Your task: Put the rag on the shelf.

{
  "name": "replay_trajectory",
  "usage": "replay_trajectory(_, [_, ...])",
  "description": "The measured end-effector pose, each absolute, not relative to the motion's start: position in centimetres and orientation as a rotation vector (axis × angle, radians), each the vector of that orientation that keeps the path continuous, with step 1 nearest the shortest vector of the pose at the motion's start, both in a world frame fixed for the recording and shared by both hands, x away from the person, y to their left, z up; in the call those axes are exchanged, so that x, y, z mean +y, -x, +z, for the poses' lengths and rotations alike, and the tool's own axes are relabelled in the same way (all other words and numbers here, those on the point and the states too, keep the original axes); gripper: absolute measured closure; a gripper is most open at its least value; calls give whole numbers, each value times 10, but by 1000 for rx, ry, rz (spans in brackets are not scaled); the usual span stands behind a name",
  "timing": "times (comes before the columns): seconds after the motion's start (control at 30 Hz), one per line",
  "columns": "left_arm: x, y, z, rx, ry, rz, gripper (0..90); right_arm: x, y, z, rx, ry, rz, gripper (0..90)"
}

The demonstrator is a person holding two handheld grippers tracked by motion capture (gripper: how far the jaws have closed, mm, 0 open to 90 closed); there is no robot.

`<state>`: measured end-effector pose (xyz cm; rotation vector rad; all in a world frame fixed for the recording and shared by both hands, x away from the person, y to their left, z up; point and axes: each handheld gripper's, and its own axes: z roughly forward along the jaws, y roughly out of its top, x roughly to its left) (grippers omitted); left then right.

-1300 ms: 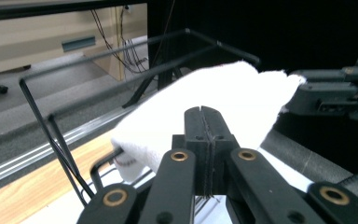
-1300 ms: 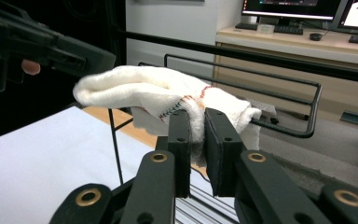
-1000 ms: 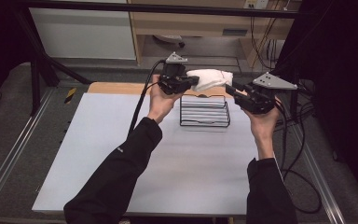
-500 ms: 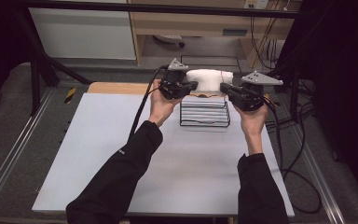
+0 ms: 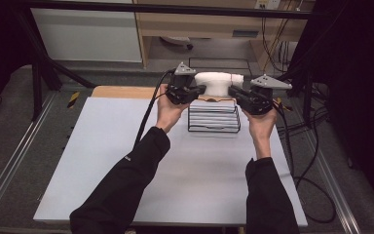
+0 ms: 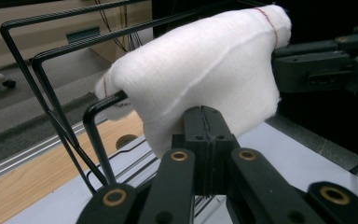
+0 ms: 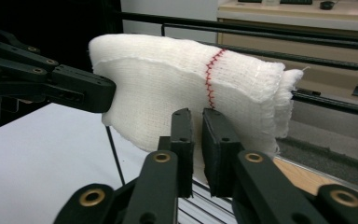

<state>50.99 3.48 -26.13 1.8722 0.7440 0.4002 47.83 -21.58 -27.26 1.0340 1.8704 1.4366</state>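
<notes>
A white knitted cloth [image 5: 219, 83] with a red stitch line hangs stretched between my two grippers, over the top of a black wire rack [image 5: 213, 127]. My left gripper [image 5: 202, 90] is shut on the cloth's left end; in the left gripper view its jaws [image 6: 204, 114] meet tight under the cloth [image 6: 200, 79]. My right gripper [image 5: 233, 91] holds the right end. Its jaws [image 7: 198, 116] have just been opening slightly and stand a narrow slit apart, with the lower edge of the cloth [image 7: 177, 98] between the tips. Part of the cloth drapes over a rack wire [image 6: 102, 100].
The rack stands at the far middle of a pale table [image 5: 107, 161], with a wooden strip [image 5: 121, 91] behind it. Black cables [image 5: 146, 117] trail from both grippers. Metal rails [image 5: 9, 165] run along the table's sides.
My right gripper moved left and slightly down to the cloth's right end. The cloth went from slanting to lying level between the grippers. The left hand stayed put.
</notes>
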Motion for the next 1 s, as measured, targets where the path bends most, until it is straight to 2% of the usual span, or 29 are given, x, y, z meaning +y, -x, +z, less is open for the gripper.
replay_trajectory(0.03, [37, -507, -261, 736, -1876, 400, 881, -217, -475, -271, 1870, -1024, 1445, 774])
replay_trajectory(0.1, [43, -501, -260, 720, -1884, 394, 834, -220, -468, -268, 1875, -1022, 1470, 662])
replay_trajectory(0.27, [60, -485, -265, 695, -1926, 368, 668, -225, -450, -269, 1887, -1034, 1504, 426])
replay_trajectory(0.53, [95, -461, -304, 706, -2001, 346, 371, -227, -431, -292, 1958, -1070, 1507, 150])
replay_trajectory(0.67, [113, -451, -328, 741, -2036, 352, 249, -231, -426, -306, 1985, -1089, 1529, 90])
replay_trajectory(0.8, [132, -442, -347, 769, -2049, 350, 199, -232, -423, -321, 2023, -1116, 1524, 49])
replay_trajectory(0.93, [152, -430, -363, 813, -2054, 362, 101, -229, -418, -338, 2065, -1117, 1517, 31])
replay_trajectory(1.0, [162, -424, -369, 833, -2046, 359, 87, -228, -415, -346, 2090, -1113, 1505, 22])
